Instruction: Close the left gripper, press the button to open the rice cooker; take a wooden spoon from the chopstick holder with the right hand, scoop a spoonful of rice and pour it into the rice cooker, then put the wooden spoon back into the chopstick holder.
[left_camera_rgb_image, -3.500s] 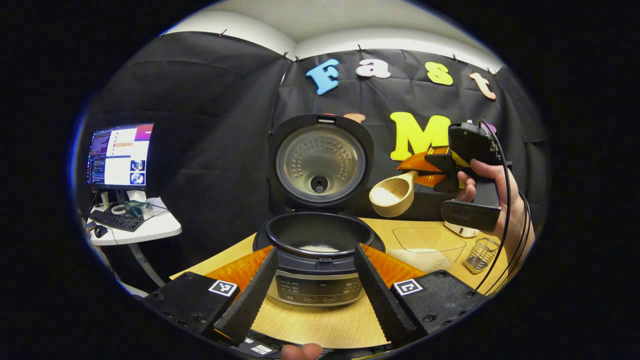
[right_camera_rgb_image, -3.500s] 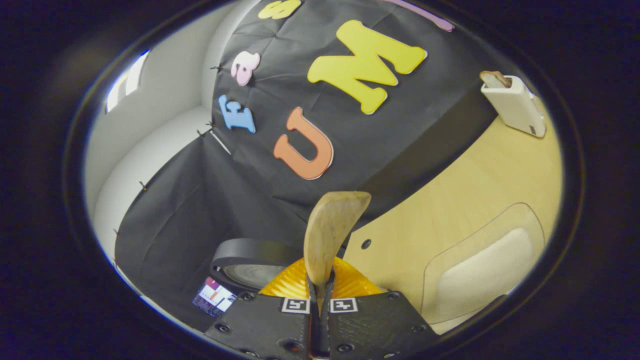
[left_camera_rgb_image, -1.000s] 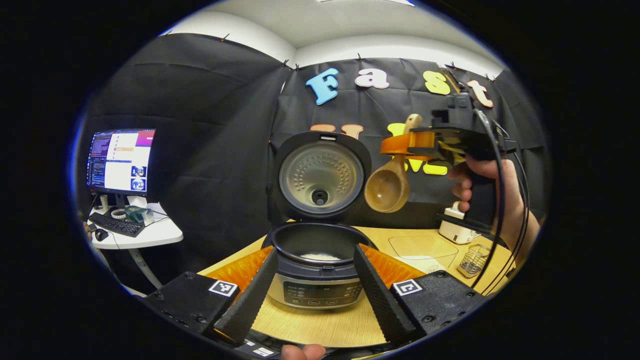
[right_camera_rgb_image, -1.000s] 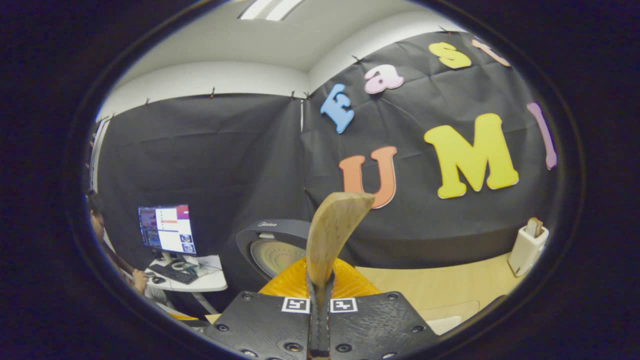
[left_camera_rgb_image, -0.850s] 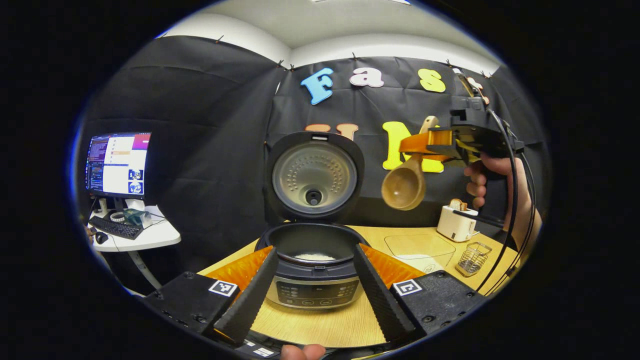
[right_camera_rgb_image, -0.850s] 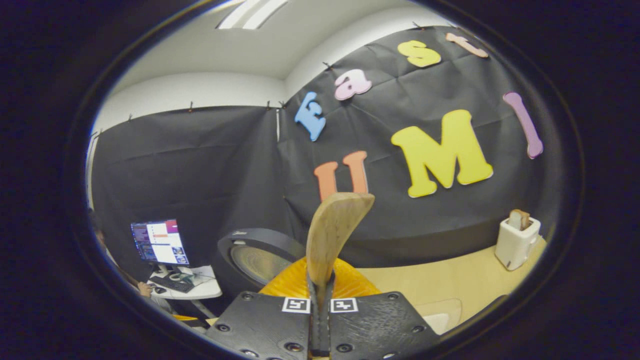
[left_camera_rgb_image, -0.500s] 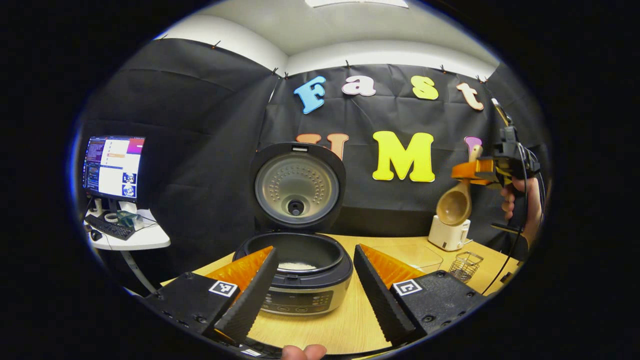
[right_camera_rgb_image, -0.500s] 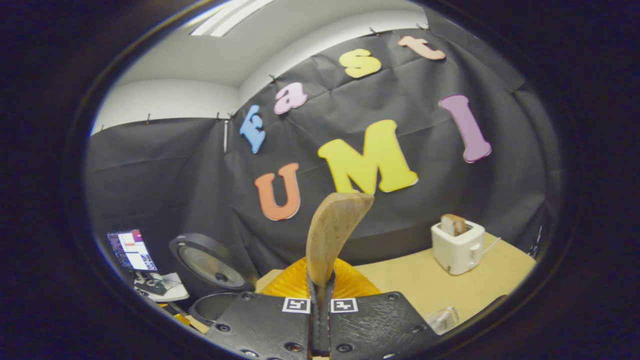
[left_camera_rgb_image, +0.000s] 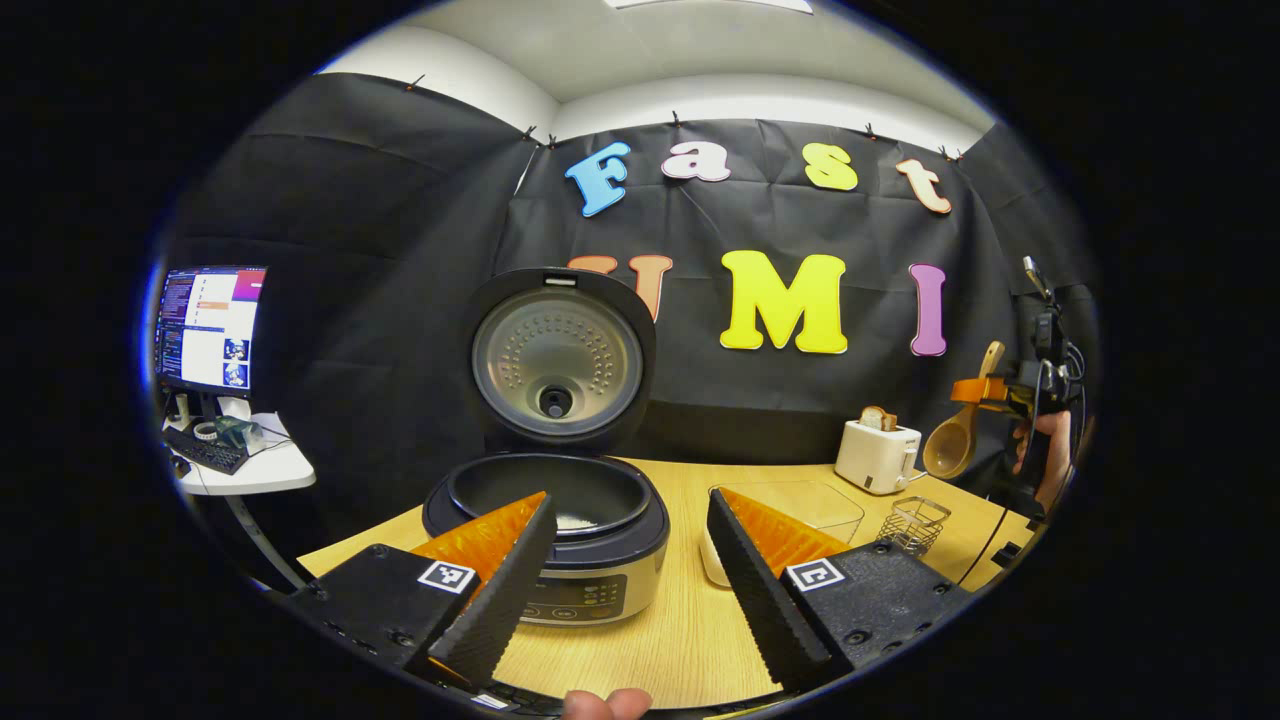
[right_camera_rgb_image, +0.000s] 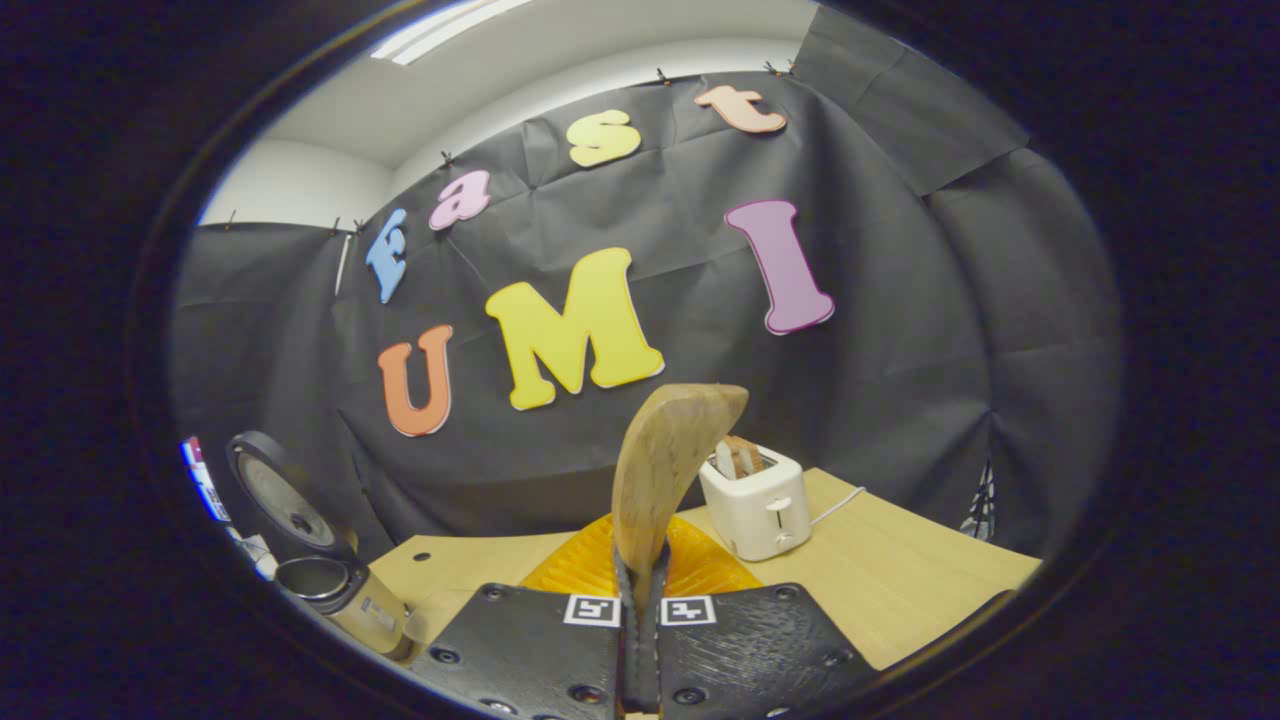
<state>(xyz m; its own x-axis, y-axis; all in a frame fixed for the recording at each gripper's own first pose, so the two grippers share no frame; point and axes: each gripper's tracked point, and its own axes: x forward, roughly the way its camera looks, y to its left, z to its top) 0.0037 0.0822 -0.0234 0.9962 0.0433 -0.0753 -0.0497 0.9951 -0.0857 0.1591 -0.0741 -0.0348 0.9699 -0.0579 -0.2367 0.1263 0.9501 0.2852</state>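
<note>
The rice cooker (left_camera_rgb_image: 560, 545) stands on the wooden table with its lid (left_camera_rgb_image: 558, 360) up and a little white rice in the pot. My left gripper (left_camera_rgb_image: 625, 560) is open in front of it, holding nothing. Far right in the left gripper view, the right gripper (left_camera_rgb_image: 985, 392) hangs above the wire chopstick holder (left_camera_rgb_image: 915, 525), held by a hand, with the wooden spoon (left_camera_rgb_image: 952, 445) bowl-down and empty. In the right gripper view the right gripper (right_camera_rgb_image: 640, 590) is shut on the wooden spoon (right_camera_rgb_image: 660, 470), whose handle rises between the fingers.
A white toaster (left_camera_rgb_image: 877, 457) with bread stands at the back right, also the toaster (right_camera_rgb_image: 757, 505) beyond the spoon. A clear rice container (left_camera_rgb_image: 790, 505) sits right of the cooker. A side desk with a monitor (left_camera_rgb_image: 205, 330) stands at the left. The cooker (right_camera_rgb_image: 315, 580) sits at lower left.
The right gripper has carried the emptied spoon from beside the cooker lid rightward and down to above the chopstick holder. The left gripper view has shifted right, with the cooker now left of centre.
</note>
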